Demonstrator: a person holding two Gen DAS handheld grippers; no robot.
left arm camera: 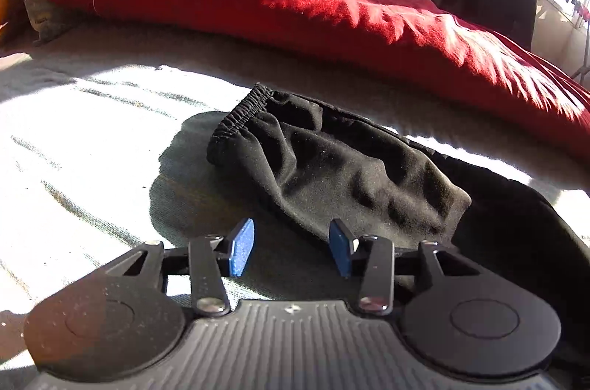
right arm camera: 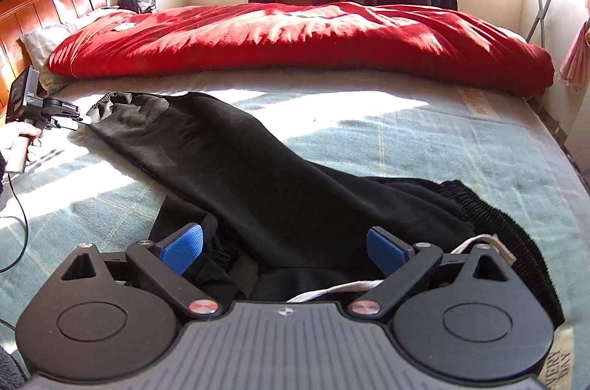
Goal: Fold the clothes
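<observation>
Black trousers (right arm camera: 258,176) lie spread on the pale checked bed sheet (right arm camera: 424,146), running from the upper left of the right wrist view, where one elastic cuff (left arm camera: 239,117) ends, down to the gathered waistband (right arm camera: 490,216) at the lower right. The left gripper (left arm camera: 291,248), fingers parted with nothing between the blue pads (left arm camera: 241,248), sits low over the sheet just before the cuffed leg end, which fills the frame centre. The right gripper (right arm camera: 284,248) is likewise spread wide above the waist region (a white drawstring (right arm camera: 332,290) crosses beneath it); whether its fingers touch the cloth cannot be judged. A red quilt (right arm camera: 295,36) lies along the upper part of both frames.
</observation>
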